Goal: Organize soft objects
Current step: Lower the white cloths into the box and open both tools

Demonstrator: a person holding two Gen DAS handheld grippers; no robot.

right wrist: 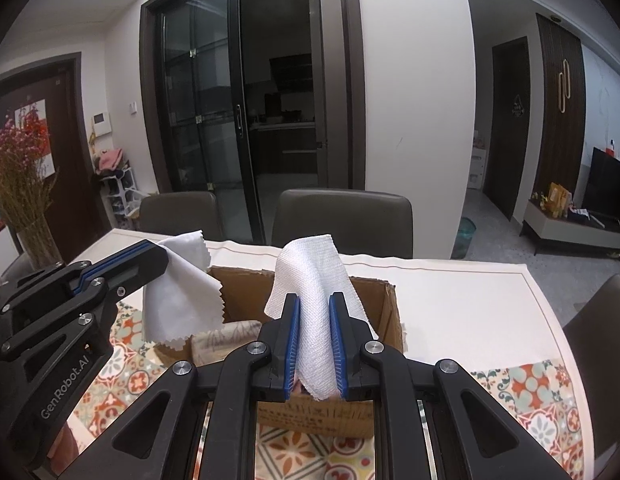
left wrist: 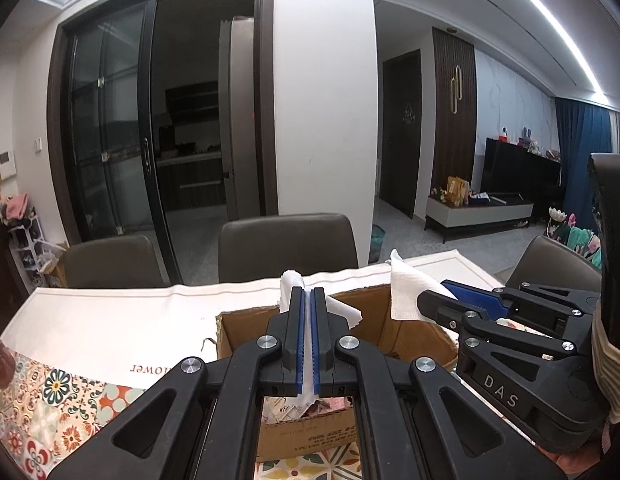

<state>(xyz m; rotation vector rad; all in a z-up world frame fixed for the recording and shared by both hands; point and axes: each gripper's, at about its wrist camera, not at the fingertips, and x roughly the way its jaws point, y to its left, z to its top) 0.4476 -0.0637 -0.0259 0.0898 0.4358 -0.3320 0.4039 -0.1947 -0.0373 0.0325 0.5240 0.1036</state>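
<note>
1. Nearest the lens in the left wrist view, the left gripper (left wrist: 308, 300) is clamped tight on a thin white cloth (left wrist: 294, 280). The cloth runs lengthwise between the blue pads and pokes out past the tips. From the right wrist view its zigzag-cut edge hangs down at the left.
2. Just below and beyond those tips sits the open cardboard box (left wrist: 246, 320) on the desk (left wrist: 110, 320), with a few soft items already inside. The cloth hangs over the box's near-left part, so the drop is straight down.
3. Further right, the right gripper (right wrist: 314, 308) is closed on a thicker white woven towel (right wrist: 310, 272). The towel's long axis also runs along the fingers, and its top folds over above the tips.
4. The towel hangs over the box's middle. Both grippers tilt gently downward, side by side and near each other. Each is about equally close to the box, in my judgement.
</note>
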